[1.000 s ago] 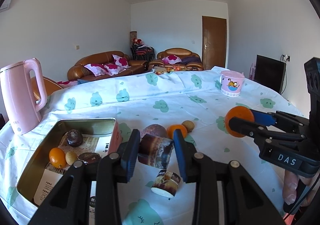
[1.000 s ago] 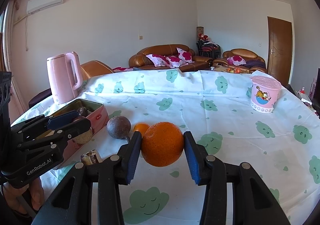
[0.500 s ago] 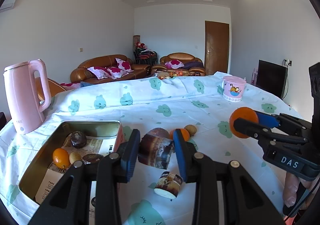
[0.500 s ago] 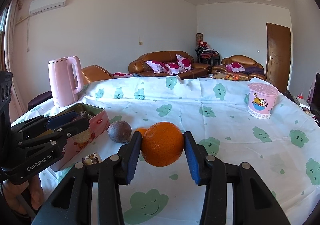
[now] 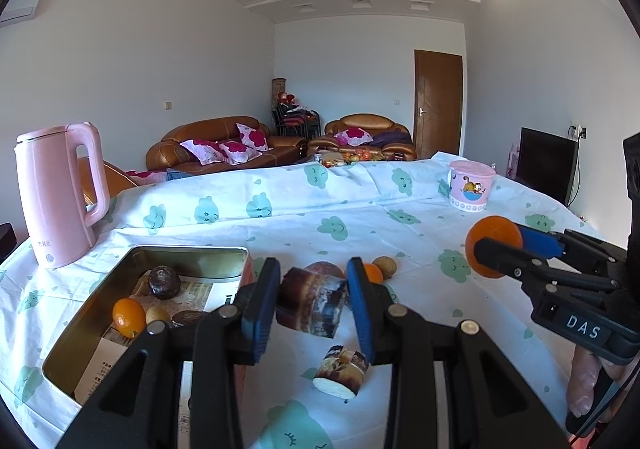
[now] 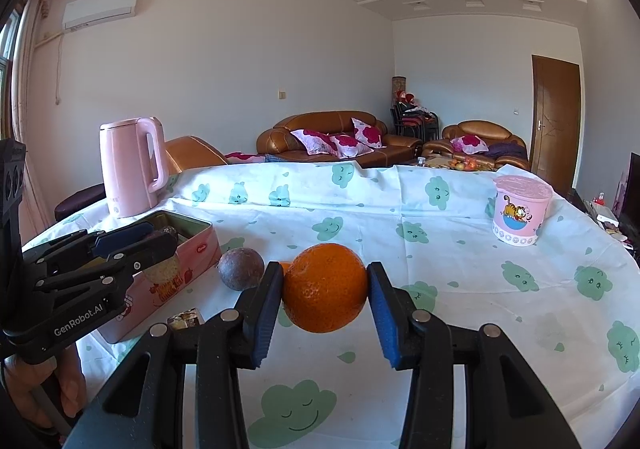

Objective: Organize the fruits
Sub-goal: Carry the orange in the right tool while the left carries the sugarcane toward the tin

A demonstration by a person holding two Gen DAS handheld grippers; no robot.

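Observation:
My left gripper (image 5: 312, 301) is shut on a brown sugarcane piece (image 5: 311, 303) and holds it above the table, just right of the open metal tin (image 5: 80, 329). The tin holds a small orange (image 5: 128, 316), a dark passion fruit (image 5: 164, 282) and other small fruits. A second sugarcane piece (image 5: 341, 371) lies on the cloth below. My right gripper (image 6: 325, 299) is shut on a large orange (image 6: 325, 299), held above the table; it also shows in the left wrist view (image 5: 494, 247). A passion fruit (image 6: 241, 269) lies by the tin (image 6: 168, 281).
A pink kettle (image 5: 60, 195) stands at the back left, behind the tin. A pink cartoon cup (image 5: 470, 185) stands at the far right of the table. A small orange (image 5: 373, 273) and a brown round fruit (image 5: 385, 266) lie mid-table. Sofas stand beyond the table.
Both grippers have risen a little and tilted up with their loads still held; the table objects sit lower in both views.

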